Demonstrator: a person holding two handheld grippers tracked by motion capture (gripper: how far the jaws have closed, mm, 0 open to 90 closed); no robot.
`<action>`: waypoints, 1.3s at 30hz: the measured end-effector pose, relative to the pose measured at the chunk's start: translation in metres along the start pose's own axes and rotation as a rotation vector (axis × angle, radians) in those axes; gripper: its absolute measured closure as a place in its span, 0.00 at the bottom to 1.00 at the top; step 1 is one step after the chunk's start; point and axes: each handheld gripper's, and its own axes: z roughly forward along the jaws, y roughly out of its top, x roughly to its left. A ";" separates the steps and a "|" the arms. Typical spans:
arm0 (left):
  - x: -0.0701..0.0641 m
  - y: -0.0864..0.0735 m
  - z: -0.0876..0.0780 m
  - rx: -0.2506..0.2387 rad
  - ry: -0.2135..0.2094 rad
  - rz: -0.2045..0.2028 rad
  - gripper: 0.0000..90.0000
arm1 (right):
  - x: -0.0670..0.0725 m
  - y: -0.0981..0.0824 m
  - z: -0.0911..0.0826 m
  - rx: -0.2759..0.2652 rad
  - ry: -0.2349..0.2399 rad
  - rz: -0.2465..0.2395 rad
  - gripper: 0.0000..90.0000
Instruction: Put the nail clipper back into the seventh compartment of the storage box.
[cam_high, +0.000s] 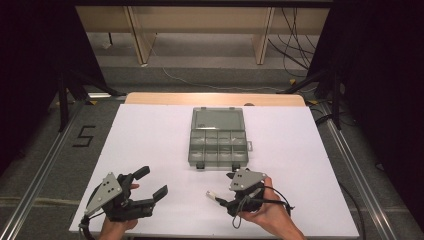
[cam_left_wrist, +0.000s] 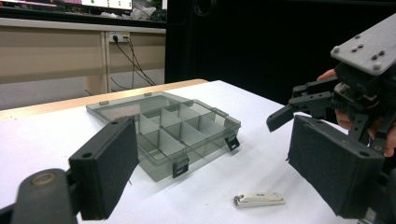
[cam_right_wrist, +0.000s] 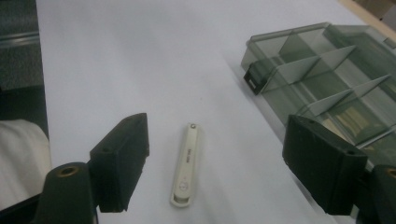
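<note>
A grey see-through organiser box (cam_high: 218, 139) lies open in the middle of the white table, its lid flat behind several bare compartments. A small white nail clipper (cam_high: 212, 195) lies on the table in front of it. My right gripper (cam_high: 225, 189) is open, with the clipper (cam_right_wrist: 187, 165) on the table between its jaws and touching neither. The box (cam_right_wrist: 327, 79) is to the right in that view. My left gripper (cam_high: 152, 182) is open and holds nothing at the near left. It looks towards the box (cam_left_wrist: 163, 135) and the clipper (cam_left_wrist: 259, 199).
A white sheet (cam_high: 150, 130) covers the table, and a wooden edge (cam_high: 215, 98) shows at the back. Metal rails run along the floor on both sides, with a taped "5" (cam_high: 83, 136) at the left. Cables trail across the floor behind the table.
</note>
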 end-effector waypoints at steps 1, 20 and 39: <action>0.000 0.000 0.000 0.000 0.000 0.000 0.17 | 0.000 0.002 0.006 0.037 0.017 -0.008 0.29; 0.000 0.001 -0.001 -0.006 -0.003 0.003 0.17 | -0.008 0.017 0.051 0.297 0.120 -0.071 0.40; -0.001 0.001 -0.001 -0.002 -0.010 -0.005 0.17 | -0.010 0.026 0.073 0.457 0.171 -0.036 0.61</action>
